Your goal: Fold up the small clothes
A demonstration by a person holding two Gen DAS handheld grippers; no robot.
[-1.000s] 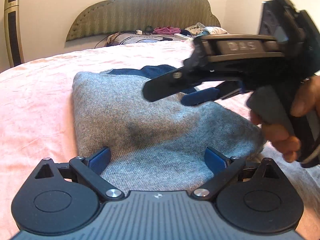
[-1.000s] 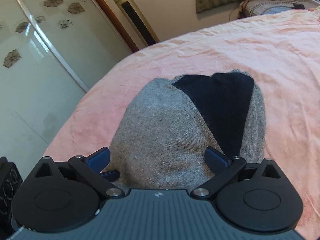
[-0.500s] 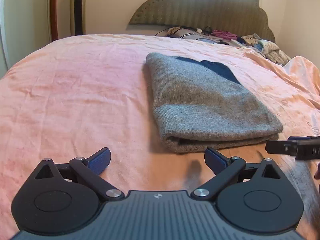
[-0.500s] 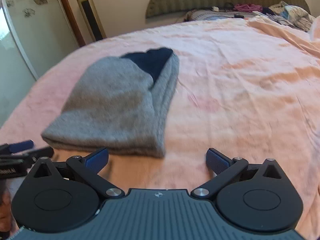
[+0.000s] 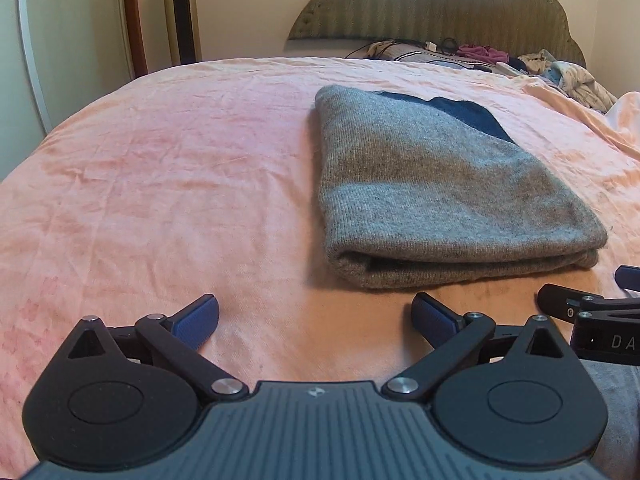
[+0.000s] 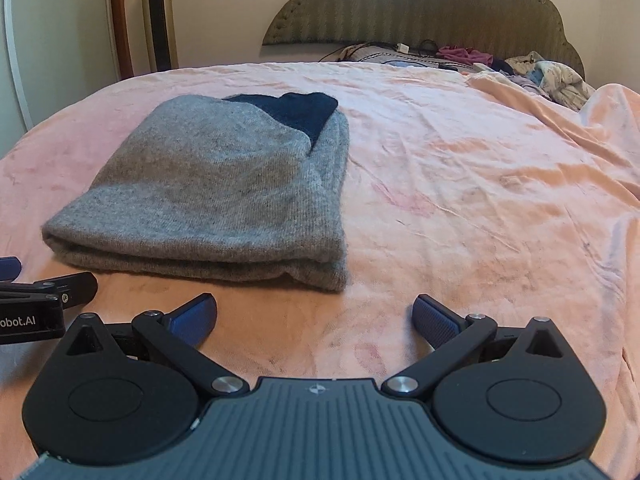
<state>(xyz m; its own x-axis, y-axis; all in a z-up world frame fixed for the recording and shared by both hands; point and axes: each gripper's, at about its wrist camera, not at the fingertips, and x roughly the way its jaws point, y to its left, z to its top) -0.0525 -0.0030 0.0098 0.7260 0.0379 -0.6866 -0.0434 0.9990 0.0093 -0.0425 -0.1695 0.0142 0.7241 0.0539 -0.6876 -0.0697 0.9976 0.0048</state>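
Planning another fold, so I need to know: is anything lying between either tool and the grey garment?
Nothing visible. Only bare pink bedspread separates the open left tool and open right tool from the folded grey garment.

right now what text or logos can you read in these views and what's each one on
"DA", cut off at the frame edge: on the side of the right gripper, in the left wrist view.
"obot.AI", its start cut off: on the side of the left gripper, in the right wrist view.
Tower fan panel markings: too small to read.
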